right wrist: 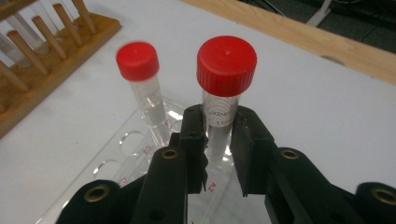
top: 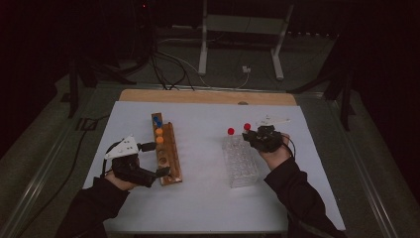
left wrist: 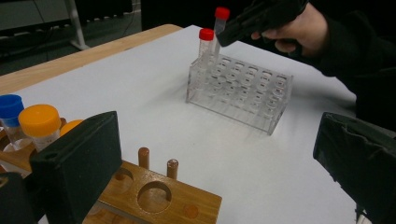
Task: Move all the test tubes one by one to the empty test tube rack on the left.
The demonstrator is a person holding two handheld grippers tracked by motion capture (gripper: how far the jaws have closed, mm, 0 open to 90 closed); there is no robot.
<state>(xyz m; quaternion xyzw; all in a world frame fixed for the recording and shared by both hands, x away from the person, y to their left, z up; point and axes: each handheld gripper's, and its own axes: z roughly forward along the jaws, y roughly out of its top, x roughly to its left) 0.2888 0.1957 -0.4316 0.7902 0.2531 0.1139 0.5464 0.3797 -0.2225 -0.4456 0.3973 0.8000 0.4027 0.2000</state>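
Two grippers: one in each hand, both low over the white sheet
Right gripper (right wrist: 219, 140): jaws clamped on a red-capped tube (right wrist: 224, 88), pads pressing its clear wall just under the cap; nothing else is between them
Held tube: upright, its lower end down in the clear rack (top: 240, 161) at the far right corner hole
Second red-capped tube (right wrist: 140, 79): standing in the same far row, just beside the held one, a narrow gap between the two
Clear rack: many open holes on the near side; it sits well in from the right edge of the sheet, with bare sheet ahead of it and to its left
Left gripper (top: 161, 173): jaws standing wide apart, holding nothing, at the near end of the wooden rack (top: 168, 153)
Wooden rack: blue-capped tube (left wrist: 10, 109) and orange-capped tubes (left wrist: 39, 123) in its far holes, open holes and two short pegs at the near end
Middle ground: a broad strip of bare white sheet (top: 203, 148) lies between the two racks
Table edges: wooden table (top: 208, 96) rim shows past the far edge of the sheet; the sheet's left border runs close by the left hand
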